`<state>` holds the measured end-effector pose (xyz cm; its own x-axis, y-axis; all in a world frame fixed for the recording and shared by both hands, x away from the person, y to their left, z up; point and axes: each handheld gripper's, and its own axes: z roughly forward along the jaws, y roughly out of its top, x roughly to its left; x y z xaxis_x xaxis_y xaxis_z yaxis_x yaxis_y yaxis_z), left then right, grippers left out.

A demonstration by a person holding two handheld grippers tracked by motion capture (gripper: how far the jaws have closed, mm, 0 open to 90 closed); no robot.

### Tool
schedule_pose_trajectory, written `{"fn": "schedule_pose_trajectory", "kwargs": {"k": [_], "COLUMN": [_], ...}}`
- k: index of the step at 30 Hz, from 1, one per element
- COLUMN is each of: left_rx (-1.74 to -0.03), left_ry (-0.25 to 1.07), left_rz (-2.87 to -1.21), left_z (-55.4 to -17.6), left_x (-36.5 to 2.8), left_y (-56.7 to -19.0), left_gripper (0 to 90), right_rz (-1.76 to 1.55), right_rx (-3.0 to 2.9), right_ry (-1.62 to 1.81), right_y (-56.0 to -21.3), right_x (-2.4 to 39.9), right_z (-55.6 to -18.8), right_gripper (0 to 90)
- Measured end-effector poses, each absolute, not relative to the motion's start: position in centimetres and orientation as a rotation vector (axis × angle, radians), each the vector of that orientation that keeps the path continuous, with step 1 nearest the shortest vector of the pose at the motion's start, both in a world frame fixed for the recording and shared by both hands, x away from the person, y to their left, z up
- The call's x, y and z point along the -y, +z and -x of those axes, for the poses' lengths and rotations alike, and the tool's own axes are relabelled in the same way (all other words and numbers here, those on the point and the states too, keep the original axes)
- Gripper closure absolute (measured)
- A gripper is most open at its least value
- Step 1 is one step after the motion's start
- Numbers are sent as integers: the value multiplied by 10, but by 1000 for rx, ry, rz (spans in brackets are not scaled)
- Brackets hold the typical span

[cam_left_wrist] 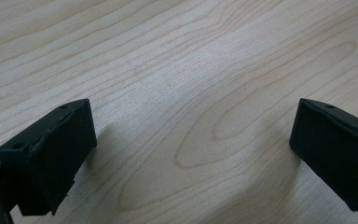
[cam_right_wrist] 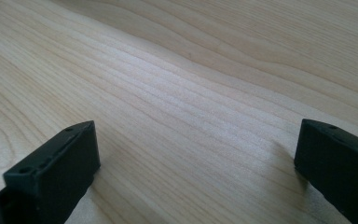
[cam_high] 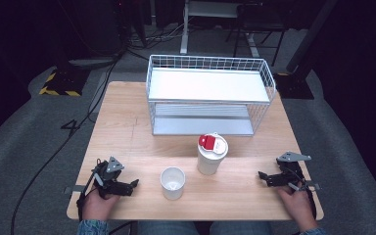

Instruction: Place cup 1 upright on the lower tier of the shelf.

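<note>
Both claws rest low on the bench [cam_high: 127, 122] near its front edge, one toward each front corner, held in the person's hands: left claw [cam_high: 133, 184] and right claw [cam_high: 263, 176] each point inward toward the middle. Both stand wide open with nothing between the jaws; the left gripper view and the right gripper view show bare wood grain in the gap. This reads as a ready posture, clear of the work so neither cup gets knocked. Between them, near the middle of the front edge, stands a small open white cup [cam_high: 172, 182], upright; just behind it and to its right stands a taller white lidded cup [cam_high: 211, 155] with a red tab on the lid, also upright, close by but apart from the small one. The small cup sits nearer the left claw, the lidded cup somewhat nearer the right, which suggests one cup per hand. A white wire two-tier rack [cam_high: 210, 93] occupies the back of the bench, open side facing forward. Whether the small cup holds anything cannot be judged. The forearms are cut off at the frame bottom.
</note>
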<state>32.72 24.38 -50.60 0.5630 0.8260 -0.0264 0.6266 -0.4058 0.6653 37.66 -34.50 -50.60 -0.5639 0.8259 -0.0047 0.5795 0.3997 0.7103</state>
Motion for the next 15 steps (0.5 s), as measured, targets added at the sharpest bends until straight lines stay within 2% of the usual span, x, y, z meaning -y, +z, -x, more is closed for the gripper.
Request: {"fn": "schedule_pose_trajectory", "kwargs": {"k": [10, 15], "left_rx": [-1165, -1236], "left_ry": [403, 407], "left_rz": [-2167, -2144], "left_z": [-327, -327], "left_x": [-244, -244], "left_y": [-506, -504], "left_gripper": [10, 0], "right_rz": [-1217, -1216], "right_rx": [-2304, -2305], "right_ry": [958, 958], "right_y": [-506, -506], "right_x": [345, 345], "right_z": [-377, -377], "right_gripper": [2, 2]}}
